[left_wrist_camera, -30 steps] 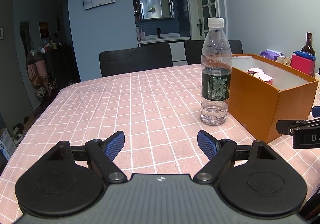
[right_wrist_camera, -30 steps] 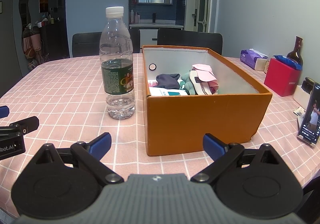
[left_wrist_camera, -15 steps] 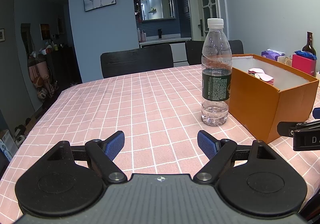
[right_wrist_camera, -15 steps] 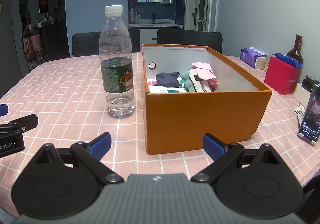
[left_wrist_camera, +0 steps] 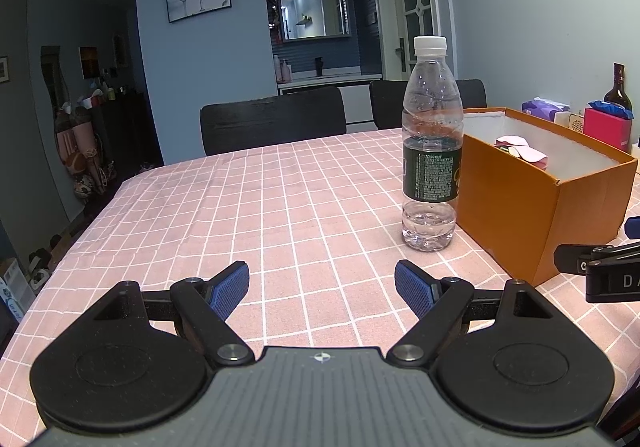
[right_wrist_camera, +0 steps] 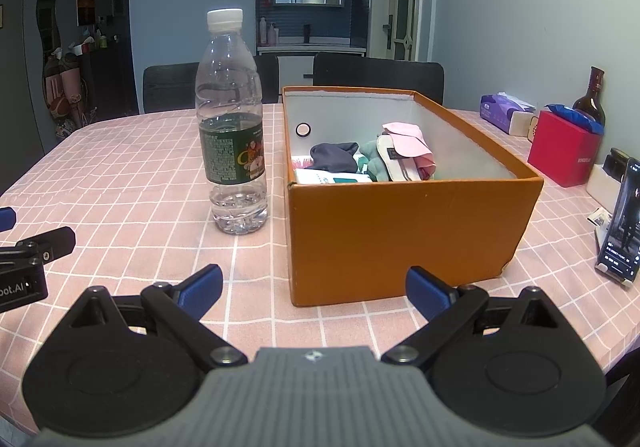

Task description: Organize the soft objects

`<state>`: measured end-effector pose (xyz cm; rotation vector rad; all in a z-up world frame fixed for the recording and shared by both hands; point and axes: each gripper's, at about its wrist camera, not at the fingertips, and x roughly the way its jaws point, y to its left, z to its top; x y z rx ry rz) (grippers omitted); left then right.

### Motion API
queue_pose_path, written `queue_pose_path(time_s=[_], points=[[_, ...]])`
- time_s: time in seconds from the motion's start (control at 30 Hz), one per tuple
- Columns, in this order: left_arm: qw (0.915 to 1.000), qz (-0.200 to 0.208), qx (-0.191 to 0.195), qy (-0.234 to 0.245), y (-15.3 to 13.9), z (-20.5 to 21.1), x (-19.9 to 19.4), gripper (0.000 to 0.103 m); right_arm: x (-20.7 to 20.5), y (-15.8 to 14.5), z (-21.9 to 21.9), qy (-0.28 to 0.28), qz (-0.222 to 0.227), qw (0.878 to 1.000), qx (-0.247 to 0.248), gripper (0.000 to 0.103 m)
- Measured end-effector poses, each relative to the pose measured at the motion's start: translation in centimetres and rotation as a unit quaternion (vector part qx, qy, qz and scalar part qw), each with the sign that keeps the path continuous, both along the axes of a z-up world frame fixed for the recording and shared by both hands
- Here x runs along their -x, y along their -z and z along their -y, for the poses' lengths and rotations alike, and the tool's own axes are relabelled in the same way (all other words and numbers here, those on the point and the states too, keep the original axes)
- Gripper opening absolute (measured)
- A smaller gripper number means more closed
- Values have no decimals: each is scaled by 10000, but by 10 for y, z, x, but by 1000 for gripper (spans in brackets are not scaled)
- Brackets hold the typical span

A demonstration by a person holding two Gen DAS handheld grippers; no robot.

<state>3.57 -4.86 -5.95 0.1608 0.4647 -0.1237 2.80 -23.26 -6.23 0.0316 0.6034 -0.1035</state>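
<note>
Both the left tongs (left_wrist_camera: 322, 289) and right tongs (right_wrist_camera: 314, 285) hang spread and empty above the bench (left_wrist_camera: 280, 207), the soft objects (right_wrist_camera: 376, 159) piled in the orange box (right_wrist_camera: 412, 235), so the likely next move is reaching in.

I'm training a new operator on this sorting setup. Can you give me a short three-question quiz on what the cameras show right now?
1. True or false: the water bottle lies on its side inside the orange box.
2. Multiple choice: the pink cloth is A) on the tablecloth, B) in the orange box, C) in the right tongs.
3. Fill in: both the left tongs and the right tongs are ____ and hold nothing.

Key: 1. False: it stands upright on the tablecloth, beside the box. 2. B. 3. open.
</note>
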Motion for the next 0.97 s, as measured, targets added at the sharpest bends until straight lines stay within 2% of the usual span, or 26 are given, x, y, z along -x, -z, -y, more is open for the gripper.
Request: queue_pose_path(time_s=[0.97], points=[[9999, 22, 101, 70, -3, -2, 1, 97, 0, -2, 4, 42, -9, 10000, -10, 96]])
